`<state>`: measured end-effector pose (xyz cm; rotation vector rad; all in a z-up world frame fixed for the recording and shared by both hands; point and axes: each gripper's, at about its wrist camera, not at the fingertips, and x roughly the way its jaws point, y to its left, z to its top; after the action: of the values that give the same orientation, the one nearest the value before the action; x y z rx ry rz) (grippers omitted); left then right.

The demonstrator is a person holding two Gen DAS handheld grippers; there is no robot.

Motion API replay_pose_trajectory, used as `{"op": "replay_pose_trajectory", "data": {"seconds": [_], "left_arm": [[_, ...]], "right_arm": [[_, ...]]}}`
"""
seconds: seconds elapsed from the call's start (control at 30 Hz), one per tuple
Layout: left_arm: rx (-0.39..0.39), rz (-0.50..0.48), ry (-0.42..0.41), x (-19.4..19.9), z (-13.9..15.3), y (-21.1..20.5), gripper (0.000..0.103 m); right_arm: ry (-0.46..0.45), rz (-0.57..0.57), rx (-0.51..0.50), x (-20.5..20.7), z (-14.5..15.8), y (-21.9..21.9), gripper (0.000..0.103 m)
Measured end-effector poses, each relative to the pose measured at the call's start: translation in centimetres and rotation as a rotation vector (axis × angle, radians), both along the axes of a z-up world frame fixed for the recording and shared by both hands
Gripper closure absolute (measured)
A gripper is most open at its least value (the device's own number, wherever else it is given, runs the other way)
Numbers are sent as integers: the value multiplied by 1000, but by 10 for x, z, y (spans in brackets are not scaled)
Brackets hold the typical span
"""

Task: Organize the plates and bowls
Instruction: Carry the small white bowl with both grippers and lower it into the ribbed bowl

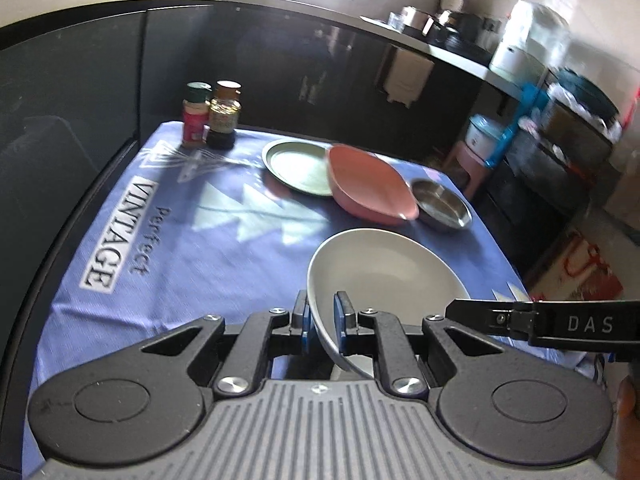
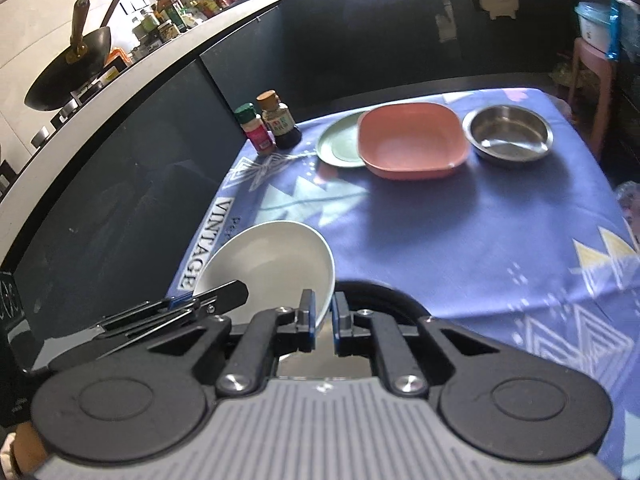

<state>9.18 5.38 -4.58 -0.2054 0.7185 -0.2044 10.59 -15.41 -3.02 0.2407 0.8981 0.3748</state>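
A white bowl is held tilted above the blue tablecloth. My left gripper is shut on its near rim. My right gripper is shut on the opposite rim of the same white bowl. Farther back, a pink square bowl rests partly on a green plate, with a steel bowl to its right. The same three show in the left wrist view: the pink bowl, the green plate and the steel bowl.
Two spice bottles stand at the table's far left corner. A dark counter wall runs along the left and back. A pink stool and a storage rack stand past the right edge.
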Motion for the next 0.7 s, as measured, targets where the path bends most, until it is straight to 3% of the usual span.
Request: {"op": "replay_pose_trajectory", "data": {"seconds": [0.7], "left_arm": [[57,-18,84,-33,-27,-34,92]], "right_arm": [[-3,-26,7,-46,-30,-30,95]]}}
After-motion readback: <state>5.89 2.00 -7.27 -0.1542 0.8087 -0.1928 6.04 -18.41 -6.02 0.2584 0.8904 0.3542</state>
